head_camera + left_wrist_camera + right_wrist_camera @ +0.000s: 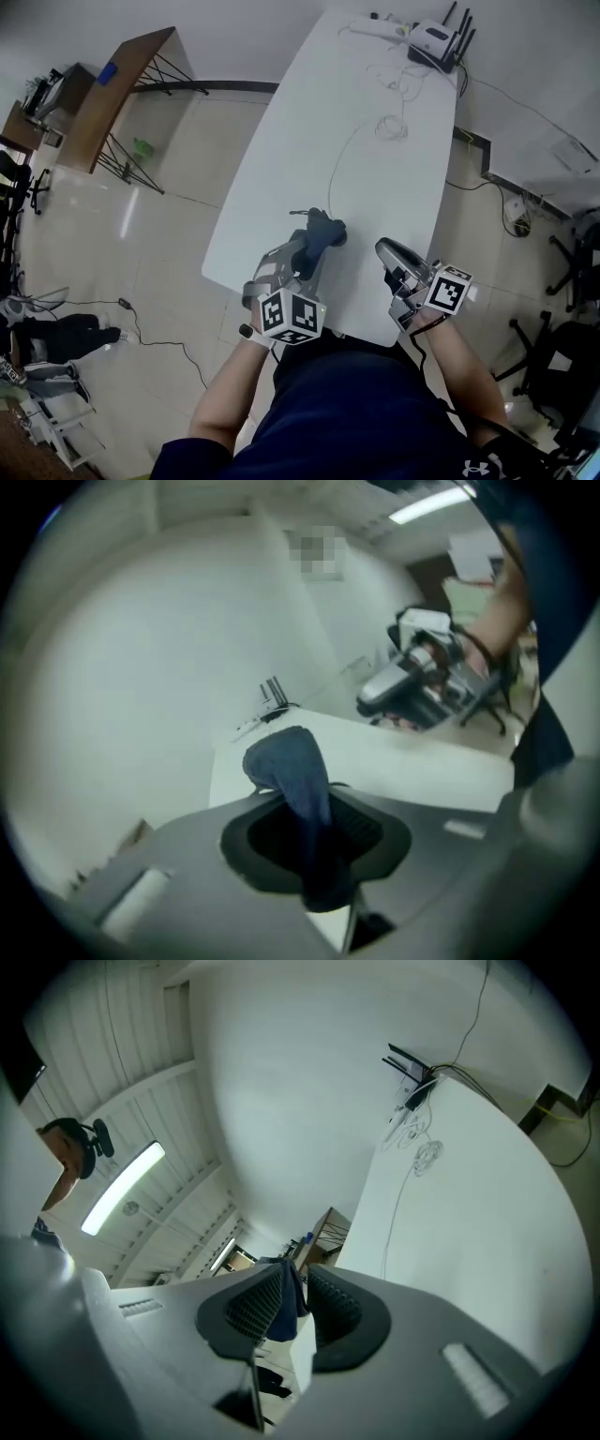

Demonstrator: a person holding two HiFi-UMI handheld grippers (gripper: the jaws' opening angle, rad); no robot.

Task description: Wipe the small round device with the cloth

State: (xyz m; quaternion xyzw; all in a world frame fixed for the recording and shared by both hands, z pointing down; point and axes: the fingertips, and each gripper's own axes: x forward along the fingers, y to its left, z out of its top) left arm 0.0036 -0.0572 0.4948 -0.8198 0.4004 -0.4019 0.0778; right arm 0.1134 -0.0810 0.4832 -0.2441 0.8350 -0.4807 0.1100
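Right now my left gripper is clamped on the cloth, a dark blue wad pinched between the pads with its free end bunched out past the tips toward the far side; that hand hangs over the near edge of the table, left of centre. My right gripper sits just to the right of it, also at the near edge, with its nose turned left toward the cloth; down its jaws I see the cloth straight ahead through the gap. Those jaws stand only slightly apart, and a small white piece sits low in the gap against one pad; I take it for the device, though I cannot be sure of that, nor whether the pads press on it. No view shows a round device lying on the table, so I judge it is in that right hand if anywhere. Everything turns on that line: the cloth lies left of the right jaws and near them, its loose end facing away from me; the left hand is the one to close the gap, swinging the wad rightward until it meets the white piece; the risk I see is rubbing the pads and not the device.
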